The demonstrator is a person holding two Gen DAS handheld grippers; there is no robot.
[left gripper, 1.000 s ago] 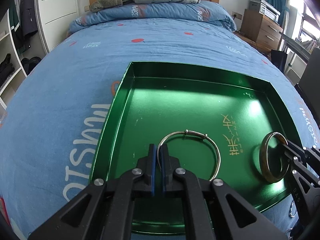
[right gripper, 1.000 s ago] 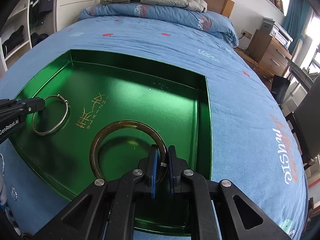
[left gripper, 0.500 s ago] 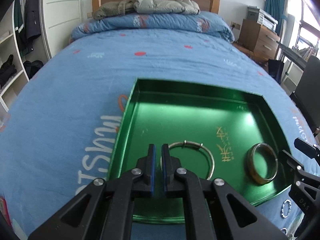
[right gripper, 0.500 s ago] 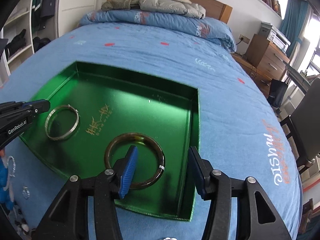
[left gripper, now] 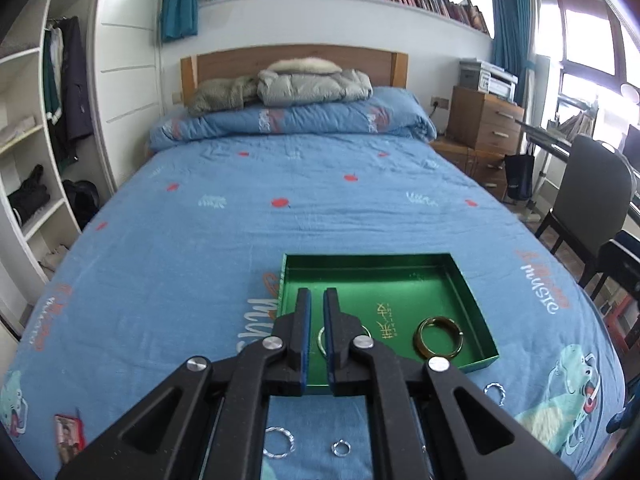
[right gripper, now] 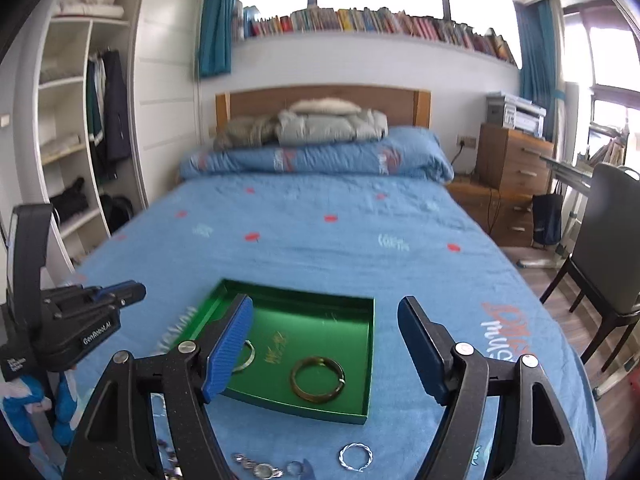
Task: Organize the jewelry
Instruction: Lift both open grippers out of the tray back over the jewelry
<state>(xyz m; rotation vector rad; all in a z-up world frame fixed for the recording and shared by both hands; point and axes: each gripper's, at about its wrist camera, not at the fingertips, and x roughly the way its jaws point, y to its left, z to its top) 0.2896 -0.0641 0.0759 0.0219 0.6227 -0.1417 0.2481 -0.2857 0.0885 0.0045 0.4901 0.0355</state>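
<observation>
A green tray (left gripper: 400, 288) lies on the blue bed cover. In it rest a silver bangle (left gripper: 366, 329), partly hidden behind my left fingers, and a brown bangle (left gripper: 418, 338) to its right. My left gripper (left gripper: 317, 294) hangs high above the tray's near left part, shut with nothing in it. In the right wrist view my right gripper (right gripper: 325, 302) hovers above the tray (right gripper: 320, 320); its jaws are opening and nothing is between them. Below lie the brown bangle (right gripper: 296, 380) and the silver bangle (right gripper: 251, 354). The left gripper (right gripper: 136, 290) shows at the left.
Loose jewelry lies on the cover in front of the tray: twisted silver rings (left gripper: 279, 442) (left gripper: 495, 392), a small ring (left gripper: 341, 448), a chain piece (right gripper: 260, 468). A folded duvet (left gripper: 288, 120) lies at the bed's head. A chair (left gripper: 588, 200) stands right, shelves left.
Both grippers rose and drew back from the tray. The left released the silver bangle, then the right opened off the brown bangle; both bangles stayed in the tray.
</observation>
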